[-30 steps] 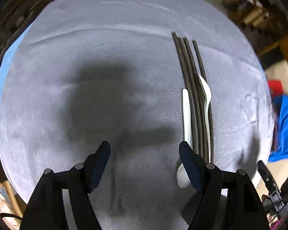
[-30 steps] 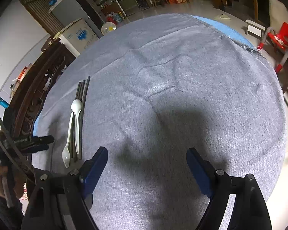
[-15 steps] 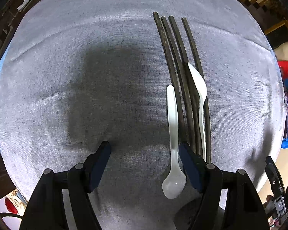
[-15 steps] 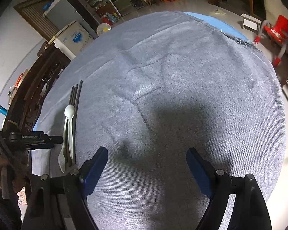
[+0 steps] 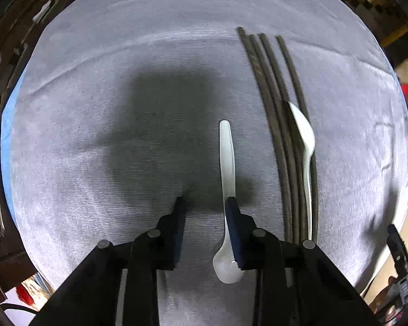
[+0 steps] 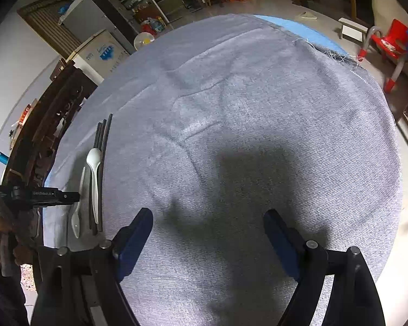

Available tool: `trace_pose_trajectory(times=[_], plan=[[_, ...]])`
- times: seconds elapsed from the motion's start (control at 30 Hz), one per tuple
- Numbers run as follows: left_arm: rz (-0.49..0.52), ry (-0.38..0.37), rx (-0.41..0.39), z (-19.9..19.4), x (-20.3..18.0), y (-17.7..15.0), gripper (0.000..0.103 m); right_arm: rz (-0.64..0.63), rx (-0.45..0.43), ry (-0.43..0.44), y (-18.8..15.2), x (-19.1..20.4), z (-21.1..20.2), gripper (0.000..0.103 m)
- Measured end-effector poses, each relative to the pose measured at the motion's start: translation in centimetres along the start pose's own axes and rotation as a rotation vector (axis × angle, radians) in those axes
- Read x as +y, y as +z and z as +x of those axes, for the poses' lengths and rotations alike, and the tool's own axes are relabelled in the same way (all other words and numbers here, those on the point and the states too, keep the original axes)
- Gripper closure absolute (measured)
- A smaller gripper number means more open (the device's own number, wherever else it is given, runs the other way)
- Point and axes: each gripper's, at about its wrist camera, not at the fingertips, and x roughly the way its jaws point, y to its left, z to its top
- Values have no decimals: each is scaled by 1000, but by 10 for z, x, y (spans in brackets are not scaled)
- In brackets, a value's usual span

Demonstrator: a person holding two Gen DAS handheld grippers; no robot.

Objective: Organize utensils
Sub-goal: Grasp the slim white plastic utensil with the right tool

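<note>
Sorting step: left gripper (image 5: 205, 202) fingers narrowed, not closed, beside near spoon (image 5: 227, 168) at 5 o'clock on surface (image 5: 95, 108); recentre over handle, close; right gripper (image 6: 208, 224) wide, idle.

The left gripper (image 5: 205, 203) is hovering low over the grey tablecloth (image 5: 95, 135) with its jaws partly apart, nothing lying between them. Its right finger (image 5: 235, 228) is overlapping the handle of a white spoon (image 5: 227, 174), whose bowl is lying nearest the camera; contact cannot be confirmed. Four dark chopsticks (image 5: 278, 114) are lying side by side just to the right, running away from the camera. A second white spoon (image 5: 304, 141) is resting on top of them, bowl pointing away. The gripper's shadow is falling across the cloth's middle
</note>
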Motion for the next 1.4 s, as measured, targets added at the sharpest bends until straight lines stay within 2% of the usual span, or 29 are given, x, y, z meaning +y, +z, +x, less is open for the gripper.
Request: trace_pose_trajectory(times=[0.03, 0.13, 0.27, 0.3, 0.33, 0.4, 0.57, 0.63, 0.77, 0.87, 0.9, 0.93, 1.0, 1.07, 1.13, 1.17, 1.4], plan=[[-10, -3, 4, 0, 3, 1, 73, -5, 0, 0, 1, 1, 0, 17], [-17, -92, 10, 0, 5, 2, 73, -43, 13, 8, 12, 10, 0, 17], [-12, -62, -7, 4, -1, 1, 73, -125, 84, 119, 52, 36, 12, 17], [-15, -56, -29, 5, -4, 1, 75, -141, 118, 156, 68, 46, 20, 17], [-15, -41, -33, 5, -4, 1, 86, -156, 147, 180, 78, 54, 27, 17], [-19, -25, -46, 8, -4, -2, 93, -187, 238, 231, 99, 75, 47, 17], [-35, -79, -51, 13, 7, -6, 95, -280, 392, 285, 115, 135, 87, 22], [-42, -93, -54, 13, 16, -5, 95, -305, 443, 304, 116, 156, 102, 33], [-40, -102, -59, 12, 31, -10, 95, -361, 506, 263, 113, 187, 127, 39], [-35, -102, -63, 10, 33, -11, 95, -402, 539, 225, 107, 200, 139, 51], [-34, -101, -64, 10, 30, -5, 95, -410, 542, 220, 106, 203, 141, 57], [-32, -99, -66, 3, 26, -15, 95, -423, 545, 208, 104, 206, 144, 60], [-30, -94, -69, 1, 23, -17, 95, -445, 543, 169, 101, 211, 150, 61], [-29, -92, -70, 1, 22, -18, 95, -447, 534, 151, 103, 216, 153, 66], [-26, -91, -71, -2, 19, -19, 95, -450, 534, 124, 102, 213, 155, 91], [-24, -90, -71, -2, 19, -20, 95, -448, 535, 113, 102, 209, 155, 94], [-10, -107, -43, -9, 20, -16, 95, -352, 496, 121, 110, 164, 142, 94]])
